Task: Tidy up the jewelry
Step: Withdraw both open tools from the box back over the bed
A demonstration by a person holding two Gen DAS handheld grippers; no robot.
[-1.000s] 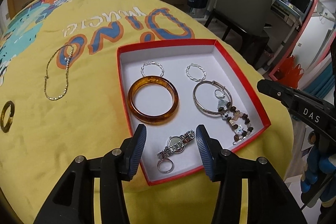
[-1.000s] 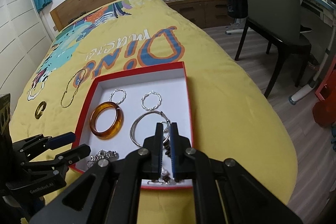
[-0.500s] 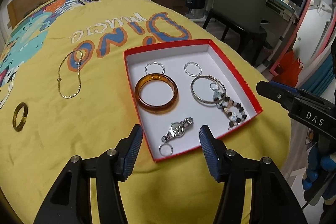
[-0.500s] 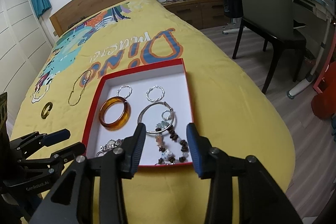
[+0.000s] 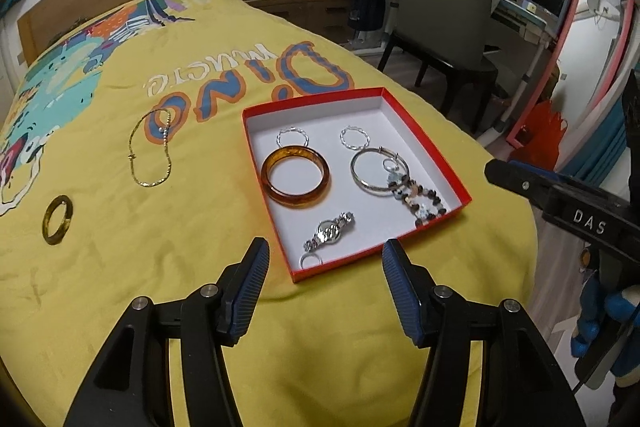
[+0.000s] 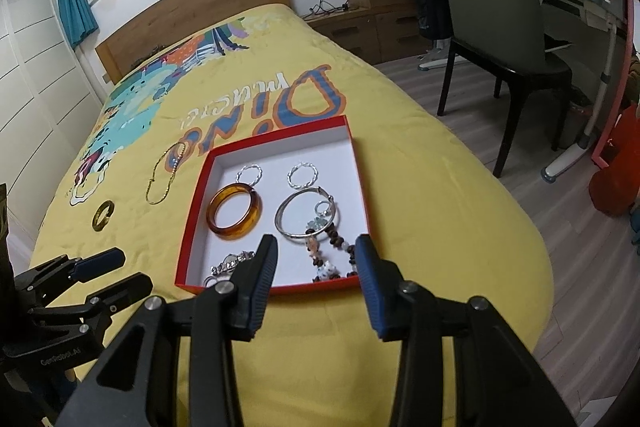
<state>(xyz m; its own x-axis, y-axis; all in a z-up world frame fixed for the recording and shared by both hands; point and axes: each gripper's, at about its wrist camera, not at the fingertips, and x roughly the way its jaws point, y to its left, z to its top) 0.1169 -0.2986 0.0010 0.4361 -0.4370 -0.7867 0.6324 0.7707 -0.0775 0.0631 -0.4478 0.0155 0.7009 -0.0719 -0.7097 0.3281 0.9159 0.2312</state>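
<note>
Two pieces lie outside the red box (image 5: 426, 147) — gold chain (image 5: 150, 151) and gold ring (image 5: 57, 219), ahead-left of the left gripper (image 5: 322, 261), lengthwise away; both grippers' fingers released, empty; right gripper (image 6: 316, 259) farther.

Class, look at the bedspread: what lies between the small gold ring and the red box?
The gold chain lies between the gold ring and the red box, on the bedspread; both wrist views show it.

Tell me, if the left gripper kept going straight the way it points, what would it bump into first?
Probably the near rim of the red box, close to the small silver ring and watch; depth is hard to judge.
</note>
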